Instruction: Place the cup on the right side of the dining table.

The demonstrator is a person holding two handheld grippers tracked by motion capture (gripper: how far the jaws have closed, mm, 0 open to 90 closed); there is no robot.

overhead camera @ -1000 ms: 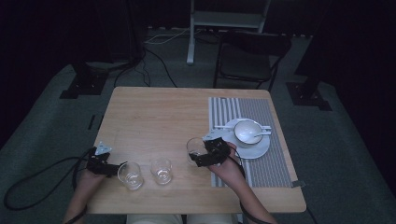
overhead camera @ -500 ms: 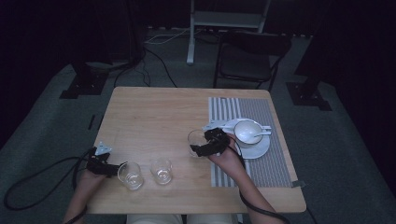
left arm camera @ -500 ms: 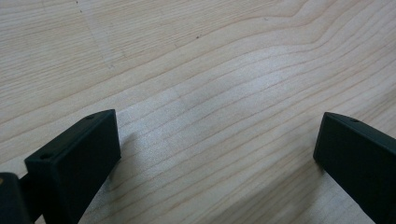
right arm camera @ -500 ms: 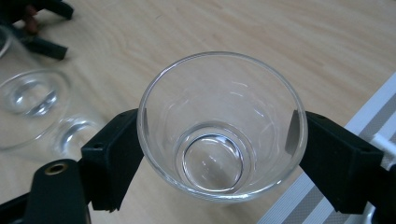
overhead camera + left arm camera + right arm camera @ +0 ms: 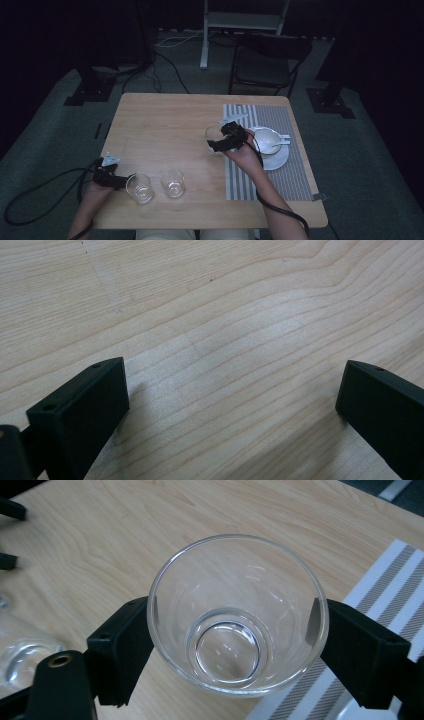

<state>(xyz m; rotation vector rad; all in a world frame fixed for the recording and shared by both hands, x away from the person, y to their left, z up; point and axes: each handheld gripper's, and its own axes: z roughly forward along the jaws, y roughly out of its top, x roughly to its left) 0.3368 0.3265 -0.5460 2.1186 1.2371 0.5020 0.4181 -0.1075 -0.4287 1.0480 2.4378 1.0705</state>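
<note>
- Count: three clear glasses, two grippers, one bowl, one saucer, one spoon, one striped mat, all on one bench (image 5: 165, 120).
- My left gripper (image 5: 120, 181) sits low at the bench's near left corner. Fingers (image 5: 80, 412) wide apart, nothing between them, bare wood under them.
- Just right of it: first loose glass (image 5: 139, 187), upright, at the fingertips; can't tell if touching.
- Next right: second loose glass (image 5: 173, 182), upright, near the first, apart from it.
- Mid-bench: my right gripper (image 5: 216, 145), fingers (image 5: 117, 650) closed on opposite sides of the third glass (image 5: 237, 612), which is upright and empty. In the high view that held glass (image 5: 214, 135) is just at the mat's left edge.
- Right: striped mat (image 5: 280, 117) carrying the saucer (image 5: 280, 159), the bowl (image 5: 265, 137) on it, the spoon (image 5: 280, 141) lying across the bowl.
- Versus a second ago: right gripper and held glass moved up the bench, away from me, and slightly right, toward the bowl. Left gripper and both loose glasses unchanged.
</note>
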